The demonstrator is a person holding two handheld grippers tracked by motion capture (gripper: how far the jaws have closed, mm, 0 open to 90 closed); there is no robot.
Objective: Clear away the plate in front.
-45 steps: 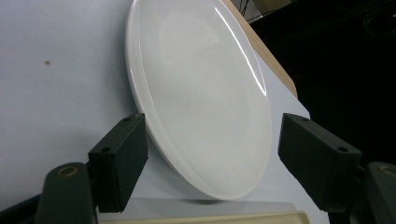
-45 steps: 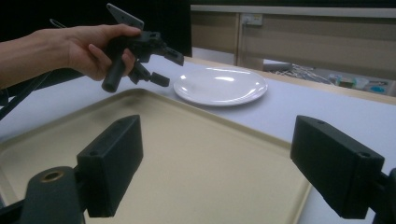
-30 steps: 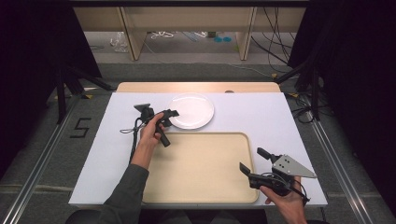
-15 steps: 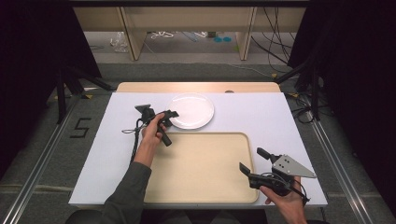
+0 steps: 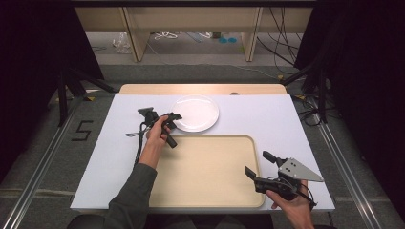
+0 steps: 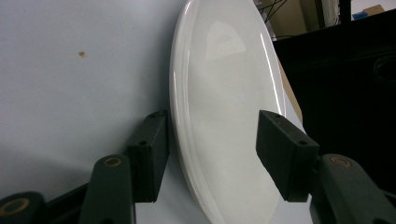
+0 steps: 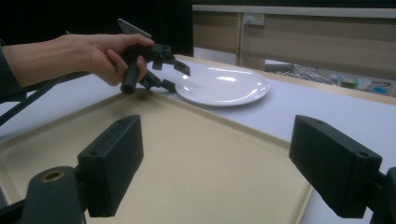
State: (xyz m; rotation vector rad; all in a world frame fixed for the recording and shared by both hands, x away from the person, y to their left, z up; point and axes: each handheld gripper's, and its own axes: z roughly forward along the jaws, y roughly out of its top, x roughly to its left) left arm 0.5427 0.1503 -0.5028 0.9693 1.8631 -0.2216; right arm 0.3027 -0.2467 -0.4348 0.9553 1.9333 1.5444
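Plate [image 5: 195, 112] — white, glossy, shallow — sits on the white table cover [image 5: 267, 119] in the upper middle of the high view, just beyond the far edge of the empty beige tray [image 5: 210, 171]. The left gripper [image 5: 173, 119] stands at the plate's left rim with its jaws wide apart; in the left gripper view one jaw is outside the rim and the other over the plate's face, neither pressing on it. At the lower right, the right gripper [image 5: 258, 164] hovers over the tray's near corner, jaws spread wide and empty. The plate looks stiff, smooth and breakable — likely slippery under hard pads. The raised rim seems the only purchase, best pinched squarely and lifted level.
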